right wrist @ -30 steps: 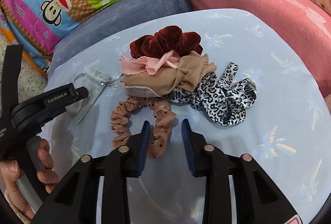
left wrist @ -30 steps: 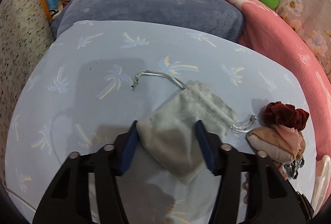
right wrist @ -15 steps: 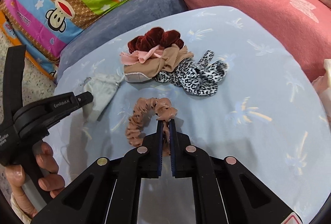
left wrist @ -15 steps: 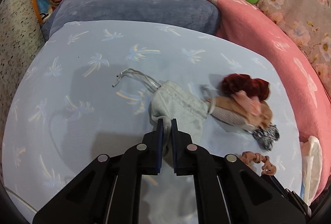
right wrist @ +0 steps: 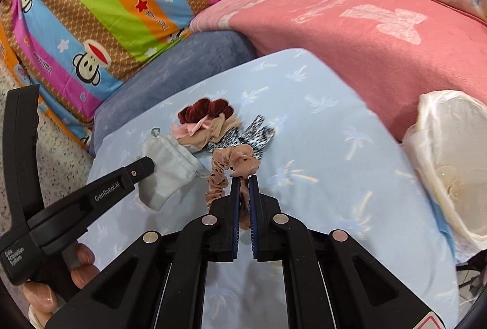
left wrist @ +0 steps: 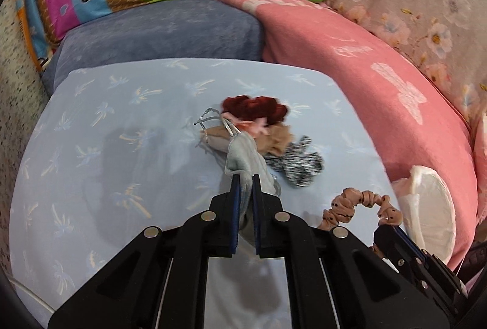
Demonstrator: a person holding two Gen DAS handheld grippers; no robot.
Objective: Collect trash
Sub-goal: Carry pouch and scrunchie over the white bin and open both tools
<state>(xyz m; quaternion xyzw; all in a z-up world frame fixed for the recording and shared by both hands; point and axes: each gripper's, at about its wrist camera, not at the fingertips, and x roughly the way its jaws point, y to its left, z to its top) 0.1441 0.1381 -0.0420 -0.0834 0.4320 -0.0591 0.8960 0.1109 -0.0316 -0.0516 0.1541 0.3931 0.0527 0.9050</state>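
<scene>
Light blue palm-print sheet (left wrist: 100,146) covers the bed; pink blanket (left wrist: 365,61) at 2 o'clock, grey-blue cushion (left wrist: 158,28) at 12, striped monkey-print pillow (right wrist: 100,9) behind it. White plastic bag (right wrist: 450,164) at 3 o'clock in right wrist view, mouth open. Pile of scrunchies (right wrist: 213,122) mid-sheet: dark red, pink, tan, leopard b/w. Left hand-held gripper (left wrist: 244,186): jaws have just been closing, now clamped tight on the grey drawstring pouch (left wrist: 243,155), which hangs off the sheet directly at the tips, 12 o'clock from them, cords trailing over the pile. Right hand-held gripper (right wrist: 243,186): jaws have just been closing too, pinched on the tan dotted scrunchie (right wrist: 225,167), loop lifted, dangling to 10 o'clock of the tips. Bag sits at 3 o'clock of both held items.
</scene>
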